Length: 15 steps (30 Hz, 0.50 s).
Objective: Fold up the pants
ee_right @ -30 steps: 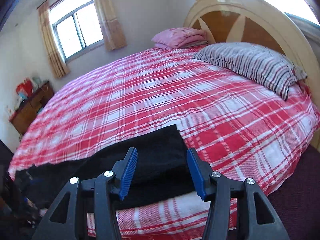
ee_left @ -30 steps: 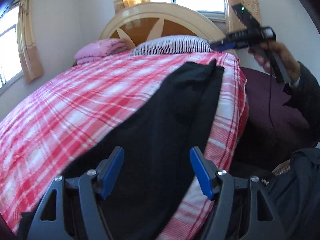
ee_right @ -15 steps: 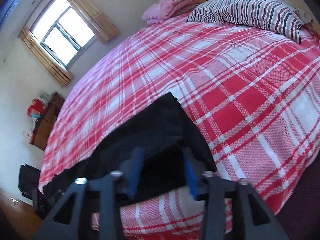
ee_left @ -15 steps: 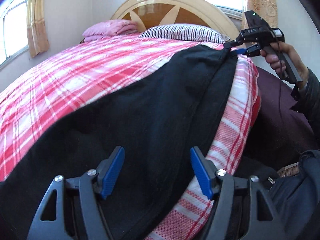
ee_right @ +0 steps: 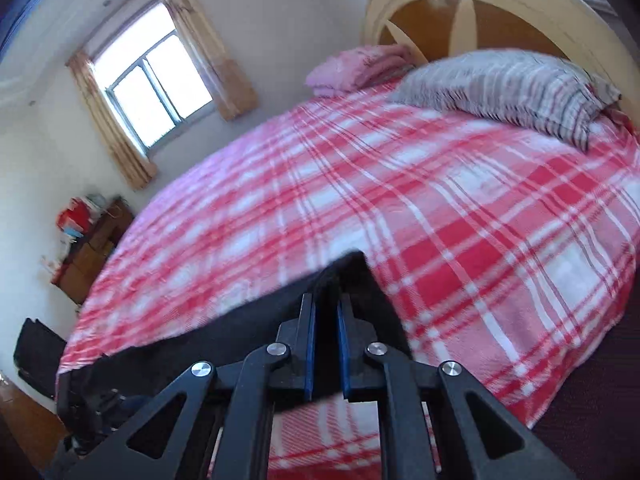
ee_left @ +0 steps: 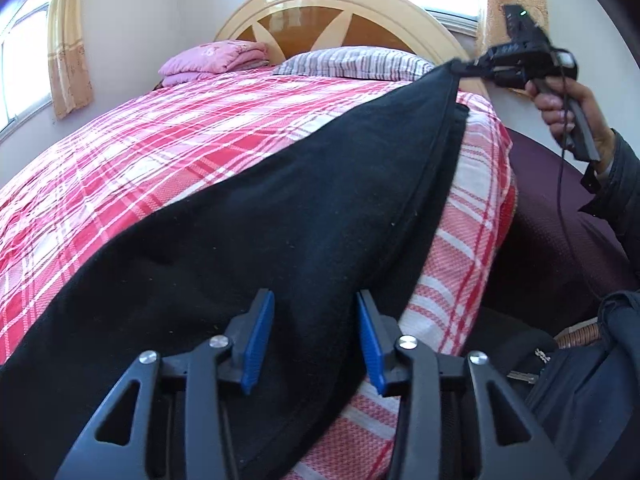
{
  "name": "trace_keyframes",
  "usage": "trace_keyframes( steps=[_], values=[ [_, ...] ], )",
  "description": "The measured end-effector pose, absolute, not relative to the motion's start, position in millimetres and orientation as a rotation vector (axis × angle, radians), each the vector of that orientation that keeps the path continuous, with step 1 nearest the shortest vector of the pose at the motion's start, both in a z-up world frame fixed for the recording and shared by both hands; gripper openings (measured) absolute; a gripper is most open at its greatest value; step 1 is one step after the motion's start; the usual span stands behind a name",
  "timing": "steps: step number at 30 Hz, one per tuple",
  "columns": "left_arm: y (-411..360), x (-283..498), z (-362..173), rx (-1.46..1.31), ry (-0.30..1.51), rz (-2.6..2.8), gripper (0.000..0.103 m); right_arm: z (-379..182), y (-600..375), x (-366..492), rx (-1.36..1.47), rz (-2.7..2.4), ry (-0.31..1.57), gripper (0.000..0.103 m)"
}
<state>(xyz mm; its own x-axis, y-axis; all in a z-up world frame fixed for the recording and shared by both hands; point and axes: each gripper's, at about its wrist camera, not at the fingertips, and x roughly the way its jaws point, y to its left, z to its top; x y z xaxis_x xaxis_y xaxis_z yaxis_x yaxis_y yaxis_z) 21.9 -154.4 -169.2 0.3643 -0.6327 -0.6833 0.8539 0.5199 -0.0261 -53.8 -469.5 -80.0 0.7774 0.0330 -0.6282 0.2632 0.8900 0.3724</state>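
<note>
The black pants (ee_left: 280, 220) lie on the bed (ee_left: 160, 152), along the side nearest the person and far from the pink folded blanket (ee_left: 212, 60). Next to that blanket sits a striped pillow (ee_left: 356, 62), up by the headboard (ee_left: 340, 8).

The right gripper (ee_right: 326, 312) has just been closing its jaws, and now they pinch the pants' far corner, near the striped pillow. From the left camera that corner looks lifted a little off the bed. A hand (ee_left: 568, 108) holds this gripper, and its sleeve is cut off at the picture's edge.

The left gripper (ee_left: 316, 320) has also just been closing its jaws. They stand apart over the near end of the pants. The blue pads (ee_left: 256, 344) do not seem to squeeze the cloth. The pants run under the gripper, so their near end is hidden. The right camera's picture is blurry.
</note>
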Motion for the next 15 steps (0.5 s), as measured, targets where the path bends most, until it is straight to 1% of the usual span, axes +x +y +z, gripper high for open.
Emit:
trace_keyframes(
  steps=[1, 4, 7, 8, 9, 10, 11, 12, 13, 15],
  values=[
    [-155.6, 19.9, -169.9, 0.371, 0.699, -0.994, 0.044, -90.4, -473.9, -53.5, 0.469, -0.147, 0.718, 0.010],
    [-157.0, 13.3, -170.1, 0.396, 0.688, -1.018, 0.044, -109.5, -485.0, -59.8, 0.512, -0.150, 0.767, 0.010],
    [-158.5, 13.3, -171.1, 0.399, 0.689, -1.019, 0.044, -107.4, -488.0, -61.9, 0.512, -0.146, 0.766, 0.010],
    [-158.6, 13.9, -171.0, 0.395, 0.690, -1.020, 0.044, -104.4, -488.3, -62.9, 0.500, -0.162, 0.765, 0.012],
    [-158.8, 14.1, -170.9, 0.391, 0.690, -1.022, 0.044, -100.2, -487.7, -63.7, 0.474, -0.197, 0.761, 0.019],
    [-159.0, 13.8, -170.8, 0.388, 0.690, -1.028, 0.044, -96.1, -487.1, -65.0, 0.439, -0.242, 0.752, 0.032],
    [-159.2, 12.5, -171.1, 0.385, 0.691, -1.038, 0.044, -93.2, -486.2, -65.1, 0.417, -0.270, 0.745, 0.041],
    [-159.6, 12.1, -171.4, 0.386, 0.690, -1.040, 0.044, -89.9, -487.4, -65.5, 0.403, -0.291, 0.731, 0.053],
    [-160.4, 11.1, -171.7, 0.393, 0.688, -1.040, 0.044, -86.8, -490.2, -63.7, 0.413, -0.292, 0.718, 0.055],
    [-160.8, 10.2, -171.0, 0.400, 0.681, -1.038, 0.044, -81.7, -493.9, -58.0, 0.433, -0.273, 0.708, 0.055]
  ],
)
